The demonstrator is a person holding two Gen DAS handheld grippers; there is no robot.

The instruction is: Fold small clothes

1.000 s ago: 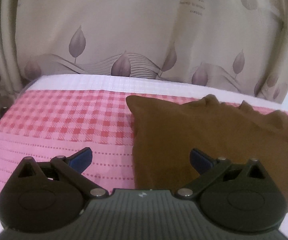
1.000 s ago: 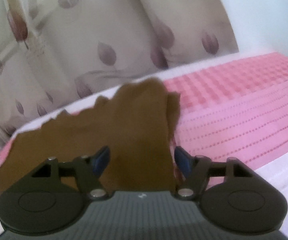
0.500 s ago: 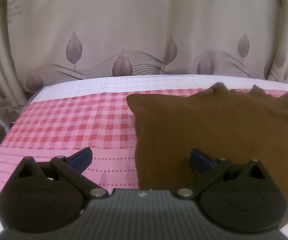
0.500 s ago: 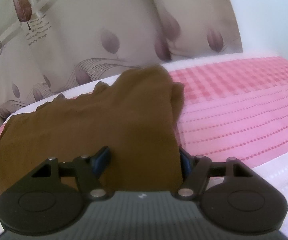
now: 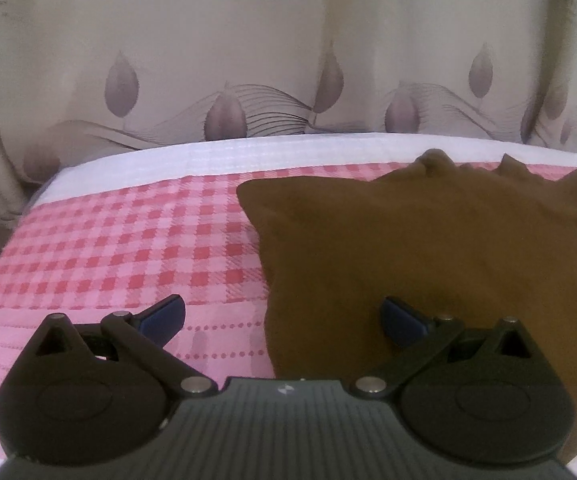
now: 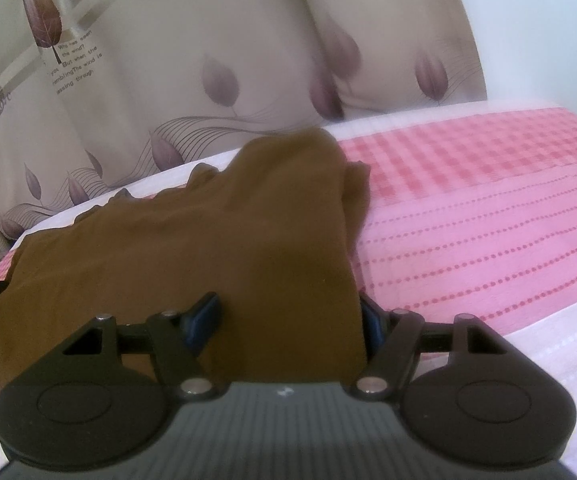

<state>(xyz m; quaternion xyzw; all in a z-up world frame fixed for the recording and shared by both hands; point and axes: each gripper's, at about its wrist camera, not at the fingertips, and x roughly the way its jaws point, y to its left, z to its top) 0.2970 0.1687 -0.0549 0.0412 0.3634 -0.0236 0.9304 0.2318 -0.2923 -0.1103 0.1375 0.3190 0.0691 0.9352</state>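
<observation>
A brown garment (image 5: 428,256) lies on the pink cloth (image 5: 128,248). The left hand-held gripper (image 5: 282,316) is spread wide over the garment's left edge. The right hand-held gripper (image 6: 290,320) straddles its right part, fingers apart, fabric between them.

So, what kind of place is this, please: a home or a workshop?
Probably a home, perhaps a bedroom. A brown garment lies on a pink checked cloth over a soft-looking surface, and a beige curtain with leaf prints hangs right behind it.
</observation>
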